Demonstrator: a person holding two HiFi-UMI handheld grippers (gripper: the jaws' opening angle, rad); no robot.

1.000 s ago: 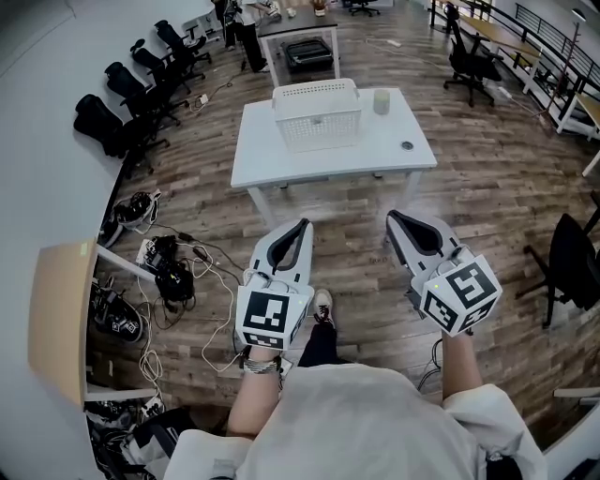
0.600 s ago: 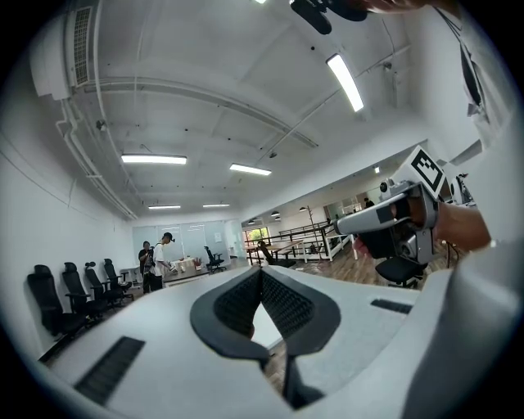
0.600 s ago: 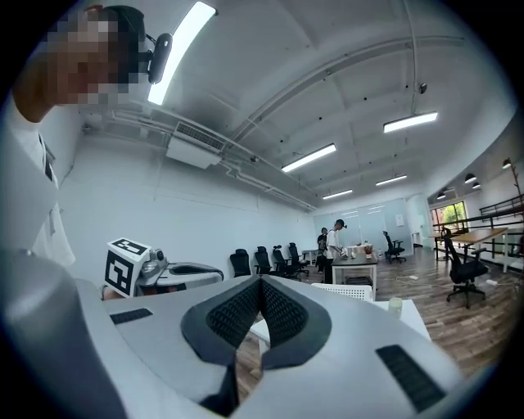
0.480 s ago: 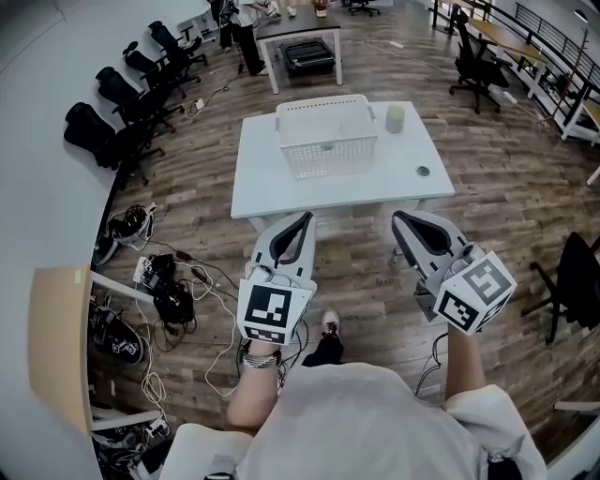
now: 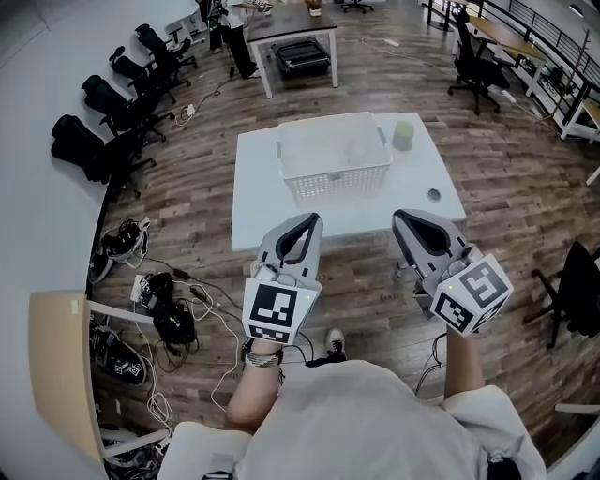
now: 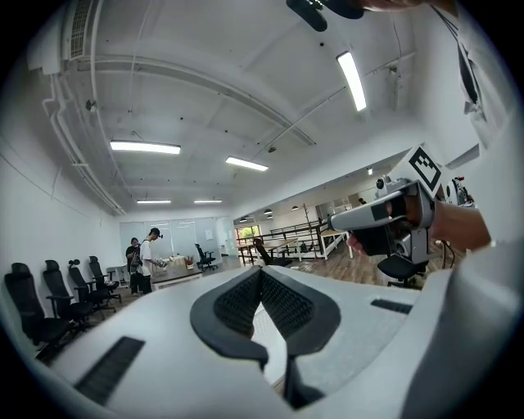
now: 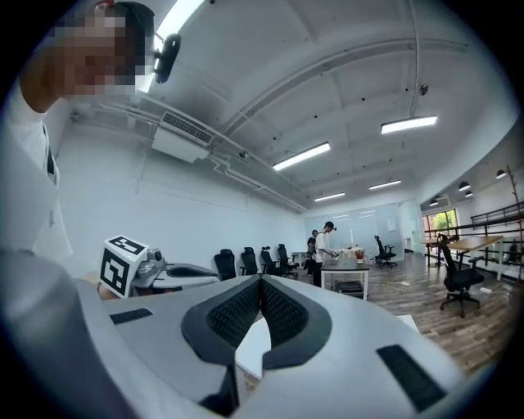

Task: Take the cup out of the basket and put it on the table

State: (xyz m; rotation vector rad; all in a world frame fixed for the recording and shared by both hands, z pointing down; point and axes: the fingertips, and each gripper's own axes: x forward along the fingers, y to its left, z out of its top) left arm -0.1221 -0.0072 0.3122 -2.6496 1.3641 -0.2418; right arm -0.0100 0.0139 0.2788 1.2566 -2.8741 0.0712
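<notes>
Both grippers are up in front of me, short of the white table [image 5: 262, 202] and not touching anything. My left gripper [image 5: 310, 221] has its jaws pressed together at the tips with nothing between them, and the left gripper view [image 6: 260, 271] shows the same. My right gripper [image 5: 402, 218] matches it: jaws closed tip to tip and empty, as its own view [image 7: 260, 281] confirms. They sit side by side, well apart, both pointing toward the table. The white basket [image 5: 334, 157] sits mid-table toward the far edge. The cup [image 5: 403, 134] (pale green, upright) is not in it – it stands on the tabletop just beside the basket's far right corner. A small dark round thing [image 5: 432, 195] lies near the table's right edge; I can't tell what it is. Black office chairs [image 5: 103, 131] line the wall on the left, and a tangle of cables [image 5: 164, 295] lies on the wood floor [image 5: 506, 178] – a second table [image 5: 291, 21] stands farther back.
</notes>
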